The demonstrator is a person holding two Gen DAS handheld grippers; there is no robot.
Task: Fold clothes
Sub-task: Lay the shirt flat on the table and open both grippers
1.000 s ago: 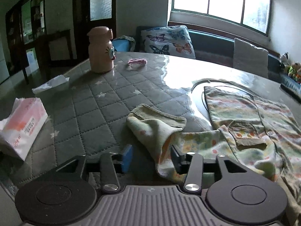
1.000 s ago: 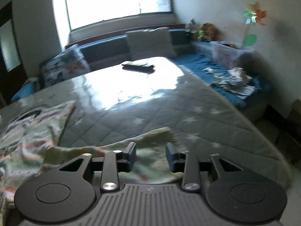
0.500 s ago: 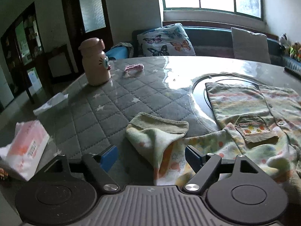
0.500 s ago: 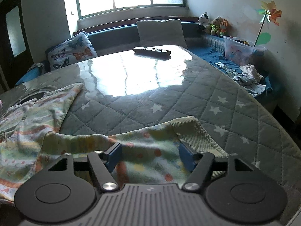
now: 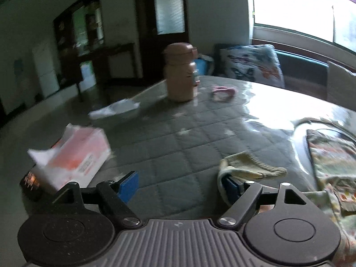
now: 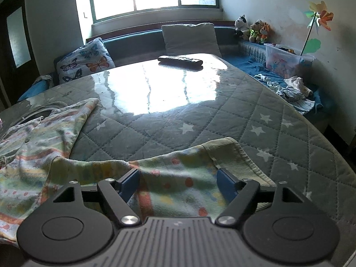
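Observation:
A pastel patterned child's garment (image 6: 33, 146) lies spread on the quilted grey table cover (image 6: 200, 120). In the right wrist view, one sleeve (image 6: 178, 178) with a ribbed cuff (image 6: 231, 153) lies flat between the wide-open fingers of my right gripper (image 6: 178, 185). In the left wrist view, the other sleeve's cuff (image 5: 251, 169) is bunched over the right finger of my left gripper (image 5: 180, 185), which is open; its left finger (image 5: 128, 184) is over bare cover. The garment body (image 5: 331, 155) lies at the right.
A pink tissue pack (image 5: 75, 158) lies left of my left gripper, with white paper (image 5: 115, 110), a pink bottle (image 5: 180, 82) and a small pink item (image 5: 222, 91) beyond. A remote control (image 6: 180, 59) lies at the table's far end. Cushions and a bench line the window wall.
Both grippers opened wide from nearly shut. The left gripper swung left, so its right finger now sits under the sleeve cuff. The right sleeve stays flat between the right fingers.

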